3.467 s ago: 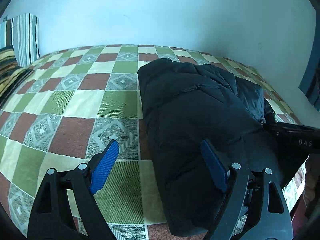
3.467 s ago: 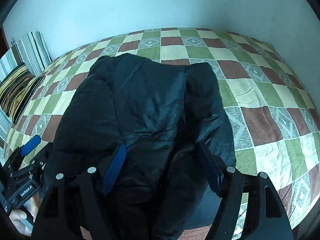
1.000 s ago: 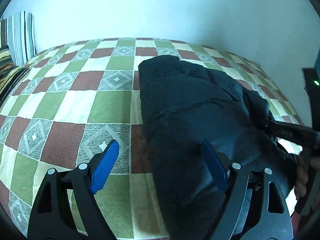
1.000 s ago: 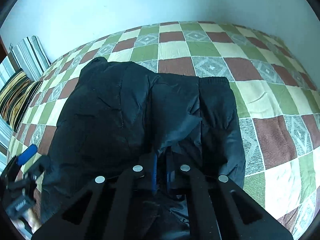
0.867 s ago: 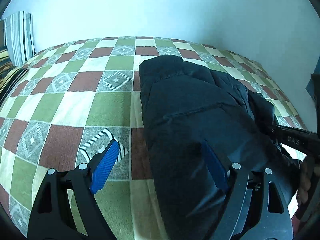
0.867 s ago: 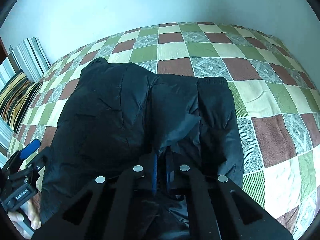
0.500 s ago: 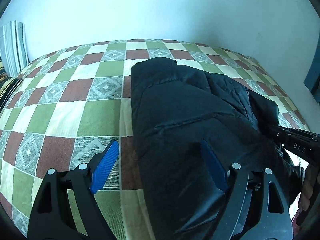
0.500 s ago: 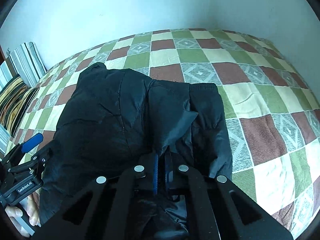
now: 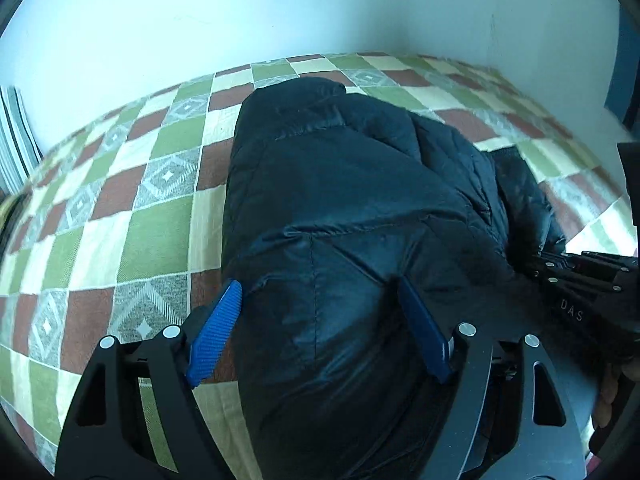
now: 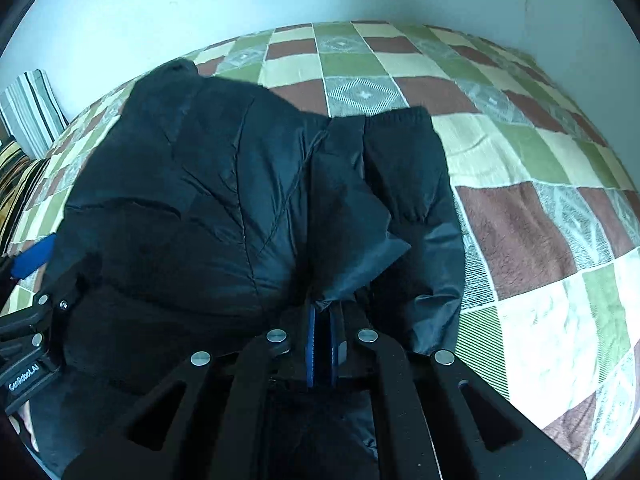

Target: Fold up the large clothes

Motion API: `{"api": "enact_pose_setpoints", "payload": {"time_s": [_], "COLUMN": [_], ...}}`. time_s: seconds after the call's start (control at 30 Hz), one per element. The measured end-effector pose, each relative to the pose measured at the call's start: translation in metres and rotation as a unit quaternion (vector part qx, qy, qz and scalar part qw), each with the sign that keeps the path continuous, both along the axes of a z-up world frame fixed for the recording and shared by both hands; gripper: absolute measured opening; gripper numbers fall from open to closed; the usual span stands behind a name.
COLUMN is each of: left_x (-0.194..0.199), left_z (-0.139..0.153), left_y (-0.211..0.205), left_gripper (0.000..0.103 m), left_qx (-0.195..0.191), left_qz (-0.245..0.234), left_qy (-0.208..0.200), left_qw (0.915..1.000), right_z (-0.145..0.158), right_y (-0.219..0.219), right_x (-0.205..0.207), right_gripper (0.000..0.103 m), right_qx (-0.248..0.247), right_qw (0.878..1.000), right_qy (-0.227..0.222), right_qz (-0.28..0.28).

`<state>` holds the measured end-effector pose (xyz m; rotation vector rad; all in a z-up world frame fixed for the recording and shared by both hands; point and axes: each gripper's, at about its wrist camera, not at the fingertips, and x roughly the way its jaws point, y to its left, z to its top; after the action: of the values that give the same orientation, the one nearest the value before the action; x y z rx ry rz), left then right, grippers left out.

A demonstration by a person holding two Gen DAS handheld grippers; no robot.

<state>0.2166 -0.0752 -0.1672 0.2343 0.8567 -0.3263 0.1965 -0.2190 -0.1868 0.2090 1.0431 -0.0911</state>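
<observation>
A black puffer jacket (image 9: 352, 208) lies partly folded on a checked bedspread (image 9: 152, 220); it also fills the right wrist view (image 10: 224, 208). My left gripper (image 9: 320, 332) is open, its blue pads straddling the jacket's near left edge, with fabric bulging between them. My right gripper (image 10: 323, 332) is shut on a fold of the jacket's near edge. The right gripper also shows at the right edge of the left wrist view (image 9: 576, 280), and the left gripper at the left edge of the right wrist view (image 10: 32, 280).
The green, red and cream bedspread (image 10: 520, 208) stretches to a pale wall behind. Striped pillows (image 10: 32, 108) stand at the far left. A dark blue frame (image 9: 620, 40) is at the upper right.
The right gripper closed on the jacket's near edge and keeps its hold. The left gripper stayed open and moved right, so its pads now straddle the jacket's edge.
</observation>
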Motion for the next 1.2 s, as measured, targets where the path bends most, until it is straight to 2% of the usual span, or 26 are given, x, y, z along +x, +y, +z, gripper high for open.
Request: {"api": "enact_pose_setpoints", "payload": {"time_s": [0.07,0.17,0.37,0.57,0.73,0.87,0.97,1.03,1.2], "left_x": [0.001,0.006,0.005,-0.004,-0.036,-0.048,-0.035,-0.030,-0.037], "left_z": [-0.005,-0.014,-0.014,0.003,0.023,0.006,-0.009,-0.016,-0.003], "left_y": [-0.007,-0.012,-0.013,0.004,0.023,0.020,0.023,0.022,0.021], "left_gripper": [0.080,0.080,0.080,0.081,0.081,0.082,0.083,0.086,0.084], "left_qx": [0.015,0.015,0.020,-0.009,-0.025,0.002,-0.027,-0.028,-0.019], "left_qz": [0.001,0.002,0.005,0.009,0.022,0.003,0.004,0.006,0.002], "left_qy": [-0.006,-0.004,-0.010,-0.009,-0.027,-0.020,0.024,0.027,0.010], "left_qw": [0.9999,0.9999,0.9997,0.9999,0.9991,0.9998,0.9993,0.9992,0.9998], "right_z": [-0.007,-0.016,-0.010,0.026,0.054,0.039,0.010,0.002,0.015], "right_y": [-0.004,-0.008,-0.008,-0.007,0.003,0.010,0.015,0.012,0.009], "right_x": [0.002,0.002,-0.001,-0.022,-0.059,-0.069,-0.066,-0.065,-0.065], "right_gripper": [0.004,0.004,0.006,0.008,0.008,0.008,0.008,0.008,0.008], "right_qx": [0.007,0.014,0.013,0.014,-0.014,-0.025,-0.043,-0.035,-0.037], "right_qw": [1.000,1.000,1.000,0.999,0.997,0.999,0.999,0.999,0.999], "right_qy": [0.001,-0.005,-0.013,-0.042,-0.070,-0.037,-0.016,-0.019,-0.024], "right_qz": [-0.004,-0.010,-0.017,-0.031,-0.018,0.000,0.008,0.000,0.006]}}
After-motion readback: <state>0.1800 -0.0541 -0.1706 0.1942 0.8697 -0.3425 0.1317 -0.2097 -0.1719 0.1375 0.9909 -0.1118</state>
